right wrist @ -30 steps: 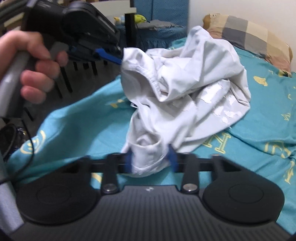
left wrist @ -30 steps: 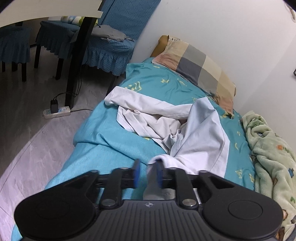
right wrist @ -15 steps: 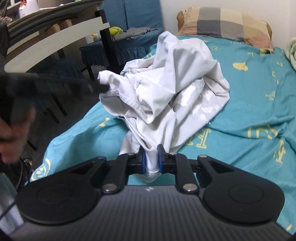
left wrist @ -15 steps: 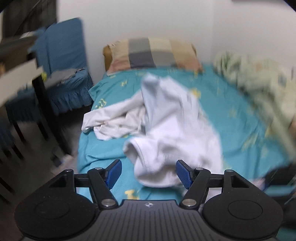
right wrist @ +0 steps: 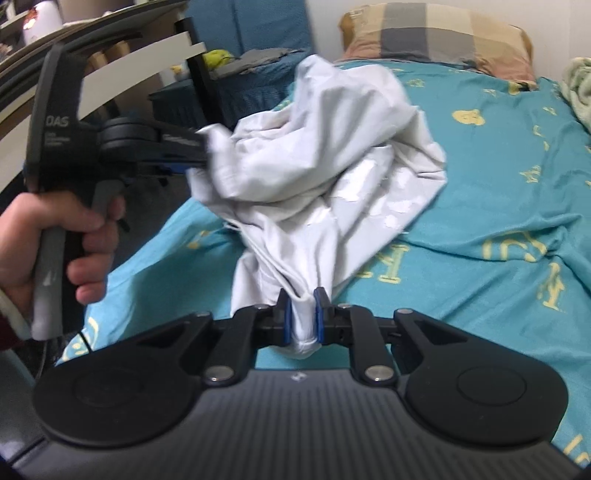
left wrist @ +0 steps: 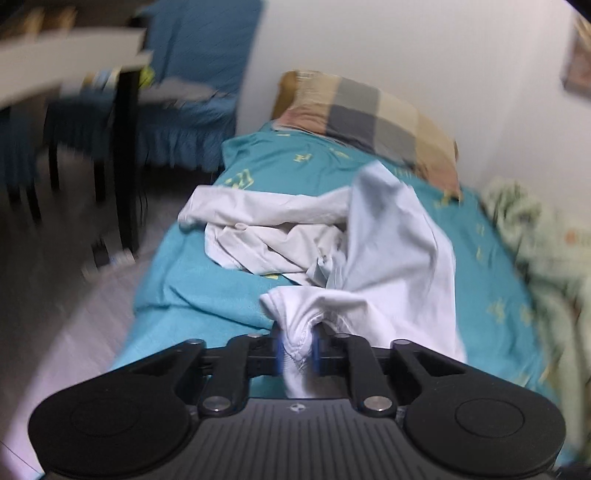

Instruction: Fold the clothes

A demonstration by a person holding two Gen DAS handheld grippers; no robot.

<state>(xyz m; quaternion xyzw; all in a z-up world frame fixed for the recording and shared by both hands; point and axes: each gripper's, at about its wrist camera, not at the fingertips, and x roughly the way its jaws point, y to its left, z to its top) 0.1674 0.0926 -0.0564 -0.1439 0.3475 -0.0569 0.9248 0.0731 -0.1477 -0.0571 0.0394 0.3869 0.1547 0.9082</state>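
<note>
Covering the bed (right wrist: 498, 206), a teal sheet with yellow prints runs back to a plaid pillow (right wrist: 436, 33) at the wall. Left tongs (left wrist: 297, 349) and right tongs (right wrist: 302, 314) each clamp the crumpled white shirt (right wrist: 325, 173), bunched near the bed's left edge.

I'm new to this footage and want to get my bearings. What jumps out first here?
A crumpled white garment heaped on the teal bedsheet dominates, pinched at separate spots by both the left gripper and the right gripper. A checked pillow lies at the bed's head by the wall, and a pale green blanket is bunched along the far side.
</note>
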